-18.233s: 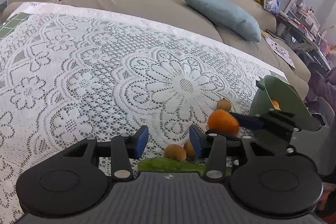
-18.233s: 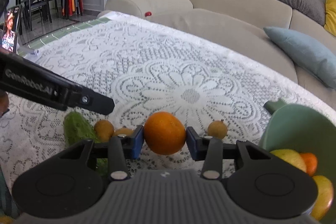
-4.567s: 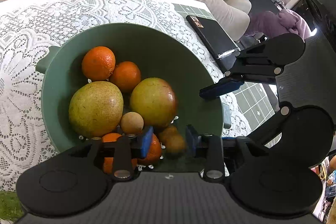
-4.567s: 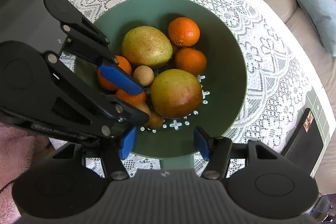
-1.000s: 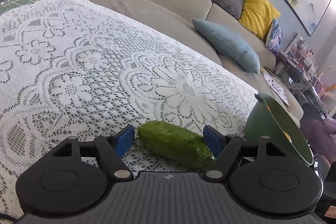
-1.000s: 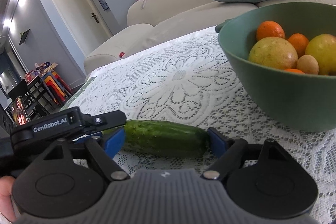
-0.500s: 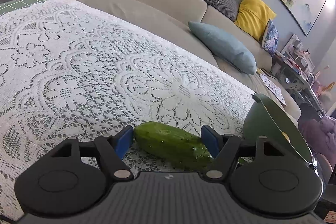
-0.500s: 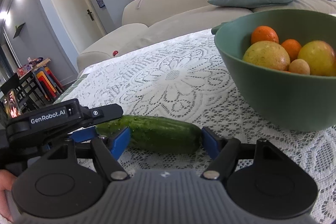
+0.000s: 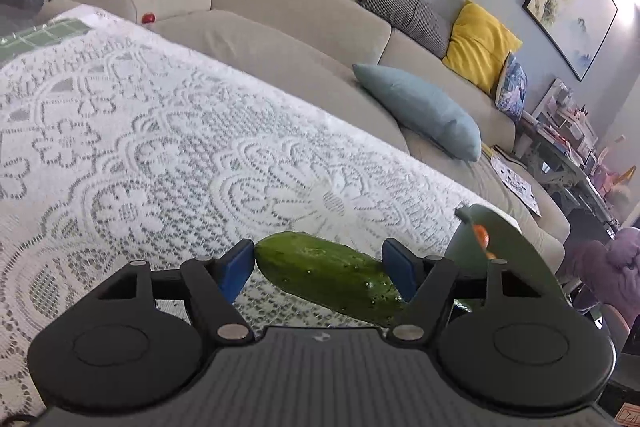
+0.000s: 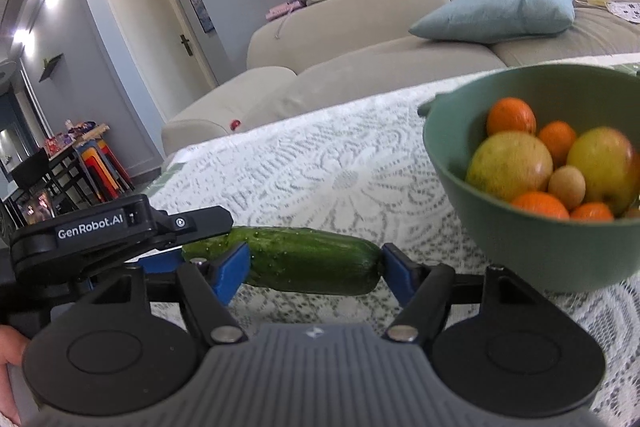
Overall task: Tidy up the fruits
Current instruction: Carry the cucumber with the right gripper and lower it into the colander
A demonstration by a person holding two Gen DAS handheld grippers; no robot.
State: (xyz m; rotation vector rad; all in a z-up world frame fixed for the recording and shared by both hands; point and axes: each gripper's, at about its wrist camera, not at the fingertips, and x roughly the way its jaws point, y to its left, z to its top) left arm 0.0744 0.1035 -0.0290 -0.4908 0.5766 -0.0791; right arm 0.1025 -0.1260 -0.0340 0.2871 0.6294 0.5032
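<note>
The green bowl (image 10: 500,259) sits on the lace tablecloth (image 9: 160,155) with its near wall just beside the right gripper (image 10: 314,269); it holds oranges (image 10: 511,117), two large yellow-green fruits (image 10: 510,165) and a small tan one. On the side of the bowl toward the left gripper (image 9: 318,265), the cloth runs bare and wide out to the table's far edge, where the beige sofa (image 9: 280,15) begins. A blue cushion (image 9: 420,111) lies on the sofa seat beyond the bowl. In the left wrist view the bowl (image 9: 516,255) appears only as a rim and outer wall at the side of that gripper, an orange showing over the rim.

The cucumber (image 10: 312,261) lies lengthwise across the gap of both grippers, away from the bowl and outside it. The right gripper's blue pads (image 10: 232,269) stand wide apart, one near each end of it; whether they press on it cannot be told. The left gripper's pads (image 9: 236,267) also stand wide apart around the cucumber (image 9: 328,277), one pad close to its blunt end, the other over its far end; contact is unclear there too. In the right wrist view the left gripper's finger (image 10: 188,225) reaches over the cucumber end farthest from the bowl.
</note>
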